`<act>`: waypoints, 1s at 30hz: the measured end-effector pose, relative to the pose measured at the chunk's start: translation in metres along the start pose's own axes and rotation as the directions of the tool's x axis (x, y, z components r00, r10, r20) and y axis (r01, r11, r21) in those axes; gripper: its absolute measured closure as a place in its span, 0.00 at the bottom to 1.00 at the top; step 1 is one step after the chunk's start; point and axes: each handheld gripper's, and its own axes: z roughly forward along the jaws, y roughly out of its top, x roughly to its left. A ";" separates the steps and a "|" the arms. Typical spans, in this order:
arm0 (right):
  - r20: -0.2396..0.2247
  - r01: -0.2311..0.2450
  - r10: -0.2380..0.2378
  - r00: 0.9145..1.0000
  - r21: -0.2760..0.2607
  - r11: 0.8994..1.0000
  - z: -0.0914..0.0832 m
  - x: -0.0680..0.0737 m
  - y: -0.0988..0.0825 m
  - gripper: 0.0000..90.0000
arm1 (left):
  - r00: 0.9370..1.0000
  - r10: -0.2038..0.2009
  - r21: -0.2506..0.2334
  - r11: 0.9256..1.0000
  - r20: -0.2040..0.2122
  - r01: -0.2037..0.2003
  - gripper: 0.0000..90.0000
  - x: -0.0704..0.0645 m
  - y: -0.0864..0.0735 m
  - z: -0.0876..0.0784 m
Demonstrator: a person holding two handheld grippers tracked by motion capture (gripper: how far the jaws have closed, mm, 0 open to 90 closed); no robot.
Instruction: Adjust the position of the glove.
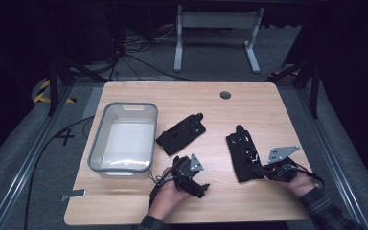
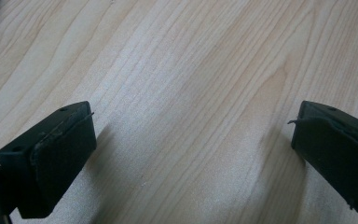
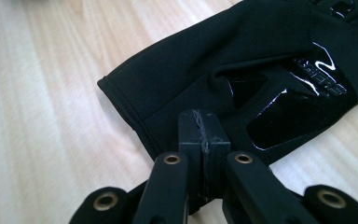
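Right gripper view: right gripper (image 3: 204, 140) clenched on the glove (image 3: 242, 70) cuff, so lift slowly; left gripper (image 2: 191, 149) released over the bare worktop (image 2: 177, 70).

Right of the grey bin (image 1: 122, 139), two black gloves (image 1: 182, 133) (image 1: 243, 155) lie apart with bare counter (image 1: 215, 120) between them; beyond the bin's far rim the counter lies open.

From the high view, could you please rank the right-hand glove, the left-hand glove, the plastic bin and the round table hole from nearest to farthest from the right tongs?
1. Right-hand glove: right at the right tongs, its cuff at their tips.
2. Left-hand glove: middle of the table, to the left.
3. Round table hole: near the far edge.
4. Plastic bin: far left side.
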 end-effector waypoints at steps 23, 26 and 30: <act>-0.012 -0.045 0.045 0.999 -0.077 0.996 -0.030 0.009 -0.019 1.00 | 1.000 0.000 0.000 1.000 0.000 0.000 0.00 0.000 0.000 0.000; 0.009 -0.051 0.052 0.999 -0.086 0.995 -0.027 -0.001 -0.012 1.00 | 1.000 -0.001 0.000 1.000 0.000 0.001 0.00 0.000 0.000 0.000; 0.028 -0.057 0.060 0.998 -0.099 0.993 -0.024 -0.012 -0.005 1.00 | 1.000 -0.001 0.000 1.000 -0.001 0.001 0.00 0.000 0.000 0.000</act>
